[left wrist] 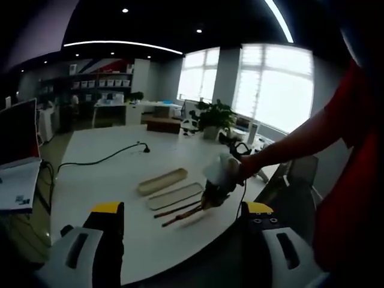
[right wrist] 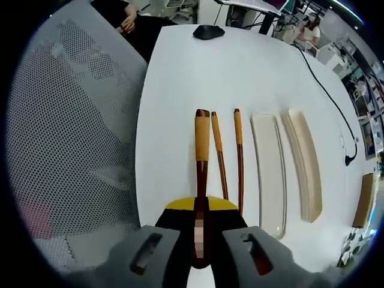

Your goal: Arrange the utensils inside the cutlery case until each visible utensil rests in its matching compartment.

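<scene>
Jaws of your right gripper [right wrist: 201,240] pinched the spoon [right wrist: 202,157] at lower centre, beside two chopsticks [right wrist: 219,157] and the case [right wrist: 270,174]; your left gripper [left wrist: 183,240] hung spread above the desk [left wrist: 108,180].

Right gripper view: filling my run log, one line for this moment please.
right gripper: shut on brown wooden utensil | two chopsticks: on white table | cream case tray: empty | left gripper: open

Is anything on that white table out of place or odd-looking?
Yes. The three utensils lie on the bare table beside the open case tray, not inside it. The right gripper is closed on the thick-handled utensil; two chopsticks lie loose alongside.
</scene>
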Available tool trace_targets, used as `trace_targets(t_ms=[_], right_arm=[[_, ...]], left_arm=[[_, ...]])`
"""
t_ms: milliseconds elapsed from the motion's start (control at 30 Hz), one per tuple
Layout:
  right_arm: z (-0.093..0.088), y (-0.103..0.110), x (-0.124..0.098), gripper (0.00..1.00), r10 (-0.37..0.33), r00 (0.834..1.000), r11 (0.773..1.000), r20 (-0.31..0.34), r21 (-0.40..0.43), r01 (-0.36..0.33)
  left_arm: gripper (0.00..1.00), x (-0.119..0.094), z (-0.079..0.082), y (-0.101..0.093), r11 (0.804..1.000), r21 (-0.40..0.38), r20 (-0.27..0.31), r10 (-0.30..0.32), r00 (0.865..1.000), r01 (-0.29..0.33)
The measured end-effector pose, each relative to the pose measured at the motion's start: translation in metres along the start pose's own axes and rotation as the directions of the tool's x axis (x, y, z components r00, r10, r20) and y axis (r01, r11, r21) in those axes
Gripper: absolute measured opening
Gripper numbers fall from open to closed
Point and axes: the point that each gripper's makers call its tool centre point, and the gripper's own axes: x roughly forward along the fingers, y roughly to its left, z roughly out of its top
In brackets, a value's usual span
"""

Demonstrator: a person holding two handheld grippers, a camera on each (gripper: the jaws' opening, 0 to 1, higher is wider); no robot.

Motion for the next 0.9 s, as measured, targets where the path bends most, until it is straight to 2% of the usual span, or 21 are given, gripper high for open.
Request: trace_targets(t_ms=[133,900], right_arm=[[0.0,-0.002,-0.005,0.0,0.001,1.0,1.0,-0.006,0.011,-0.001],[0.002,-0.024,-0.029,0.0,-0.013,1.0,1.0,-0.002,-0.027,0.013]], left_arm=[[0.88,0.001,0.003,-0.001,1.0,-0.018,0.017,-0.004,1.0,0.004],[0.88,0.009,0.009,-0.004,1.0,0.002,-0.003,-0.021,1.0,0.021]])
